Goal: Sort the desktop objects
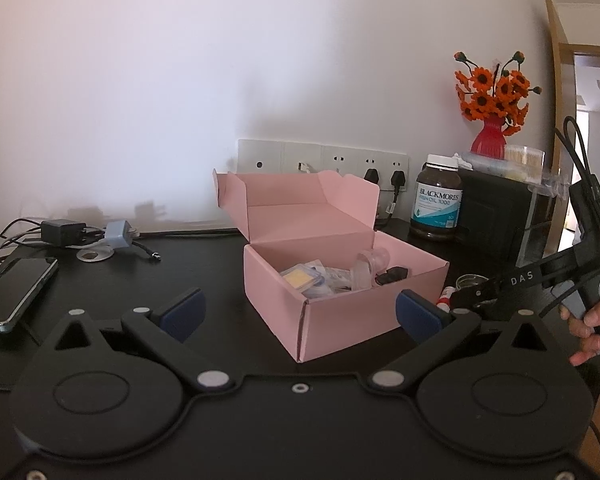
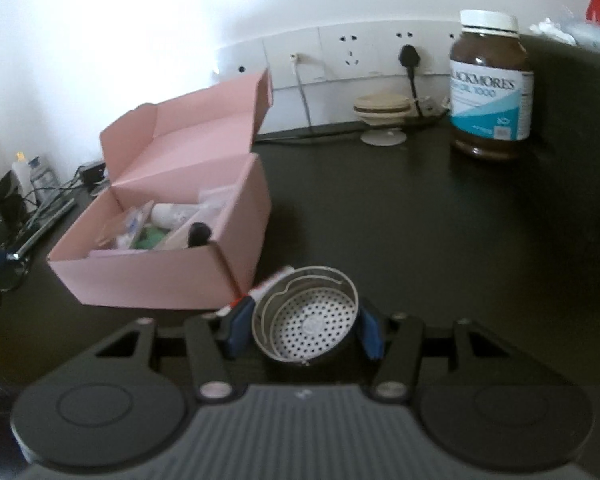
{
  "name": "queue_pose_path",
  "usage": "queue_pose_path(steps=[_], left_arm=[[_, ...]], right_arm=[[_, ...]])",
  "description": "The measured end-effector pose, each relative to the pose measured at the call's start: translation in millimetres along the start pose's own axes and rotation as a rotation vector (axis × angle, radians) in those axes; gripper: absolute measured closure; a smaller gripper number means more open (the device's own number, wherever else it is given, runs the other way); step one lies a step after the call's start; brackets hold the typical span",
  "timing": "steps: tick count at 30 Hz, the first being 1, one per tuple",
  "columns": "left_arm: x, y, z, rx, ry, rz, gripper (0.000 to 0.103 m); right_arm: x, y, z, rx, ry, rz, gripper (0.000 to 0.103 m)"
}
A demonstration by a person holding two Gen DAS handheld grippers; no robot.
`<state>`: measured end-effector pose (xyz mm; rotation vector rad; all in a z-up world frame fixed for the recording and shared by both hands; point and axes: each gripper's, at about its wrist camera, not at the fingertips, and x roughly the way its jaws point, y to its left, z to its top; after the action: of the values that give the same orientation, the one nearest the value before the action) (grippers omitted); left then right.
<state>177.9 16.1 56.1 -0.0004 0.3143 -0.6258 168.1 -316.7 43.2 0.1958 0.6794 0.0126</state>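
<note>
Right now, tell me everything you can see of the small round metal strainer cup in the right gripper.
The small round metal strainer cup is silvery, with a thin upright wall, a rolled rim and a flat bottom full of small holes. It is tilted with its open mouth towards the camera. The right gripper clamps it, blue pads pressing both sides, just in front of the open pink cardboard box. A red-and-white tube lies behind it.

The left gripper (image 1: pixel 300 310) points almost level, its jaws spread wide with nothing between the blue pads (image 1: pixel 418 314). The right gripper (image 2: pixel 304 330) tilts downward, its jaws drawn in, both pads pressing the sides of a round metal strainer (image 2: pixel 306 318) held between them. A hand (image 1: pixel 592 328) wraps that gripper's handle from behind.
</note>
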Motion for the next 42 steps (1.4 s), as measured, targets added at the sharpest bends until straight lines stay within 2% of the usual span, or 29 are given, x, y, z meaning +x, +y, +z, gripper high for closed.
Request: queue_pose_path(steps=[24,35,42], left_arm=[[-1,-1,1,0.001,0.002,-0.001,0.0],[0,-2,1,0.005,0.002,-0.001,0.0],[0,-2,1,0.002,0.002,0.002,0.0]], right_arm=[[-7,1,8,-0.01,-0.034,0.004,0.049],[-30,13,41,-0.068,-0.1,-0.004,0.049],[-37,49,72,-0.184,-0.134,0.038,0.049]])
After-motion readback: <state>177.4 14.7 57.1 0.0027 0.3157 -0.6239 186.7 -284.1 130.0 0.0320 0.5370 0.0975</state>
